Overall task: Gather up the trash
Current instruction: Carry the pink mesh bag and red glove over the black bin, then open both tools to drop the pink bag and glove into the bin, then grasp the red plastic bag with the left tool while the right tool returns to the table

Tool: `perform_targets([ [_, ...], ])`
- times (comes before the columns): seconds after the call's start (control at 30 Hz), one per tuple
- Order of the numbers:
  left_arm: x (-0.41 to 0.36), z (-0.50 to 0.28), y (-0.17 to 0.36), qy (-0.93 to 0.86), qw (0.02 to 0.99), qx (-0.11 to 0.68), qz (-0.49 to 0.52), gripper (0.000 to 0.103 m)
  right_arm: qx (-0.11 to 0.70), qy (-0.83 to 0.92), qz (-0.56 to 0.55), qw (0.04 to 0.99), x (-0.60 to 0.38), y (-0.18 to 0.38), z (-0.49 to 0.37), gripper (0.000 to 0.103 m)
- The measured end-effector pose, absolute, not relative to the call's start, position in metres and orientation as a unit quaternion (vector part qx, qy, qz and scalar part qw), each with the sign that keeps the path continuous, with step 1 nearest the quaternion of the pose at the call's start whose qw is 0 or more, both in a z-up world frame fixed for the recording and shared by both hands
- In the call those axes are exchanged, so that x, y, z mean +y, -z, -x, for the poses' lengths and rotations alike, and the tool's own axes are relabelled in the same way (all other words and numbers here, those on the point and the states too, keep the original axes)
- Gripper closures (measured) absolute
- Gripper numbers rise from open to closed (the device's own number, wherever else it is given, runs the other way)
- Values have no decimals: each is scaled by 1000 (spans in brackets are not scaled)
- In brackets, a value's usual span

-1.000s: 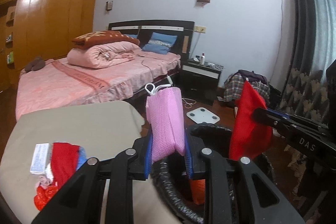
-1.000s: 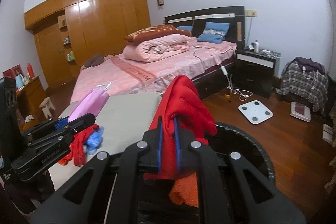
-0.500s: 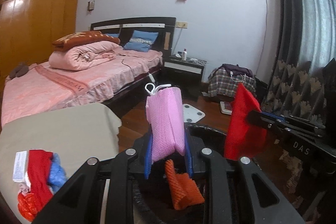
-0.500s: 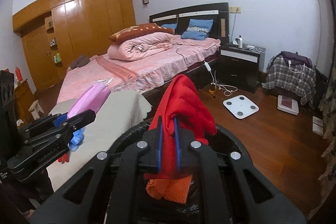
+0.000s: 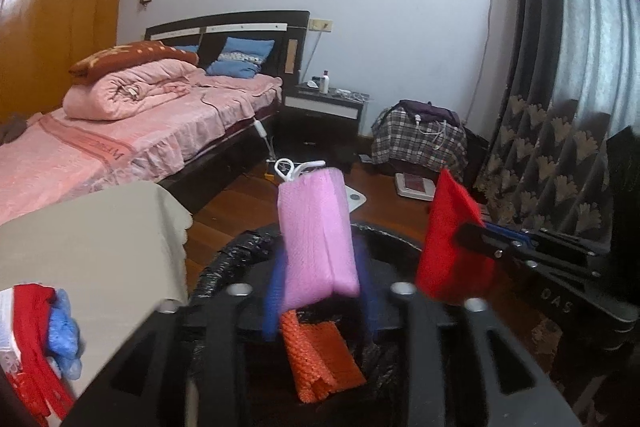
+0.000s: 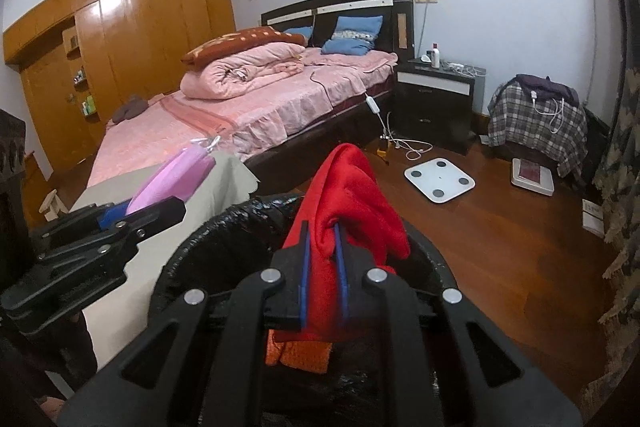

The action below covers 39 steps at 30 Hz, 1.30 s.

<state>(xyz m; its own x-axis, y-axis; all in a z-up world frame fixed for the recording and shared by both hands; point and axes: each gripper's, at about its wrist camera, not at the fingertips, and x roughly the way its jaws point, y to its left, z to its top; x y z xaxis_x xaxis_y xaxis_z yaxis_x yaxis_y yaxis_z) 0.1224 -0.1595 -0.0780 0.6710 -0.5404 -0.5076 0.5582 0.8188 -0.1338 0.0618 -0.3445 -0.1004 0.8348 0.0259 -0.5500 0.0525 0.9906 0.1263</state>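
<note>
Pink pouch (image 5: 318,239) between opening left fingers (image 5: 274,301), above black bin (image 5: 224,263)

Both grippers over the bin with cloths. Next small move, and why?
Probably let both drop. The left gripper is opening, its blue pads blurred and apart from the pink cloth, which hangs above the bin and the orange cloth inside. The right gripper, also starting to open, has the red cloth between its pads over the bin.
</note>
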Motion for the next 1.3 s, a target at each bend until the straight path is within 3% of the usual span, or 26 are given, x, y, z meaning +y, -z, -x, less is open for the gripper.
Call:
perform_targets([
  [0.03, -159, -123, 78, 303, 913, 272, -12, 51, 290, 10, -69, 955, -347, 103, -63, 87],
  [0.07, -158, -123, 78, 303, 913, 271, -10, 46, 291, 14, -70, 954, -348, 104, -63, 77],
  [0.17, -150, -123, 77, 299, 915, 270, -7, 41, 288, 21, -70, 955, -351, 103, -61, 59],
  [0.23, -143, -123, 76, 289, 919, 267, -8, 37, 283, 27, -67, 956, -351, 101, -60, 36],
  [0.27, -140, -122, 75, 285, 921, 266, -8, 34, 276, 33, -66, 958, -349, 99, -58, 20],
  [0.3, -134, -121, 74, 277, 924, 263, -9, 32, 271, 36, -66, 960, -348, 98, -56, 11],
  [0.47, -102, -114, 69, 235, 939, 250, -10, 17, 263, 23, -72, 962, -335, 93, -54, 5],
  [0.67, -54, -102, 68, 177, 953, 247, -10, 10, 273, -10, -72, 959, -300, 94, -61, 5],
  [1.3, 106, -68, 105, -17, 961, 276, -4, 8, 289, -131, -55, 947, -160, 112, -94, 5],
])
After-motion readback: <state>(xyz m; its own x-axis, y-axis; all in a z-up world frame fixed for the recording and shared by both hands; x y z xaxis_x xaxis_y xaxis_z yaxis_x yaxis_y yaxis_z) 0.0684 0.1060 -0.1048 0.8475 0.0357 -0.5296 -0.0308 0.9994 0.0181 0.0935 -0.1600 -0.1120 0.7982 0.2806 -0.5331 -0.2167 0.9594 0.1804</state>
